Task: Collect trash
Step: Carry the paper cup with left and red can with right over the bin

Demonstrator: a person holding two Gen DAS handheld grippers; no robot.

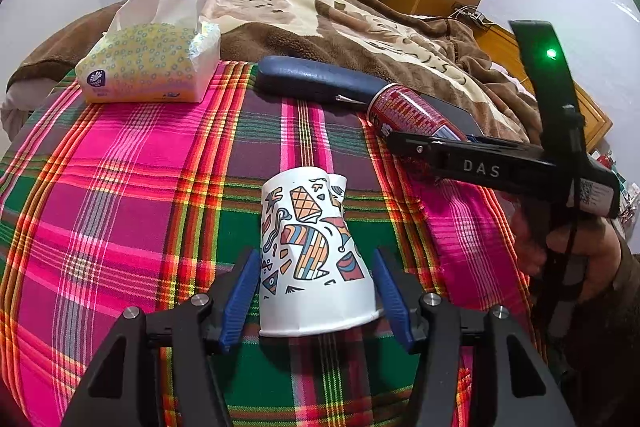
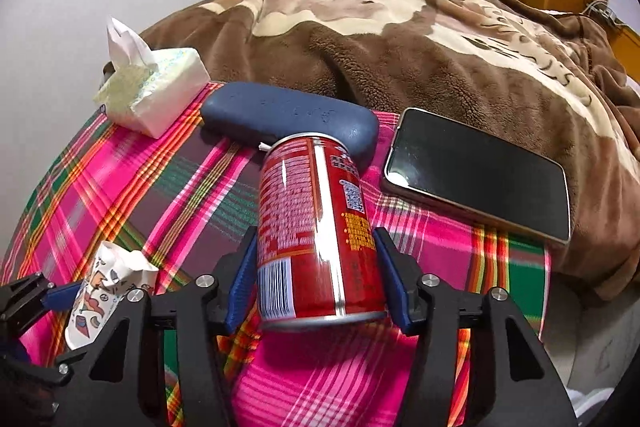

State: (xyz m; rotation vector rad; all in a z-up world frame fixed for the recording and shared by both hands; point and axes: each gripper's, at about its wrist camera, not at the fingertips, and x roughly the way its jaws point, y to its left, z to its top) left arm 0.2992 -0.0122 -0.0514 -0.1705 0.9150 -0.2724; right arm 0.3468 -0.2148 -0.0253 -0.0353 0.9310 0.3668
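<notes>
On the pink-and-green plaid cloth (image 1: 120, 187) spread over the table, I have both pieces of trash between my jaws but neither lifted nor binned. My left gripper (image 1: 316, 291) pinches the crumpled white paper cup with colourful doodles (image 1: 312, 255) near its base; my right gripper (image 2: 316, 279) is clamped on the red metal drink can (image 2: 316, 227), pads on both sides. No bin shows in either view, so carrying away is all still ahead, I judge. Close behind the can lie a dark blue oblong case (image 2: 288, 119) and a black-screened phone (image 2: 476, 171); a yellow-patterned tissue pack (image 1: 148, 67) sits well apart
</notes>
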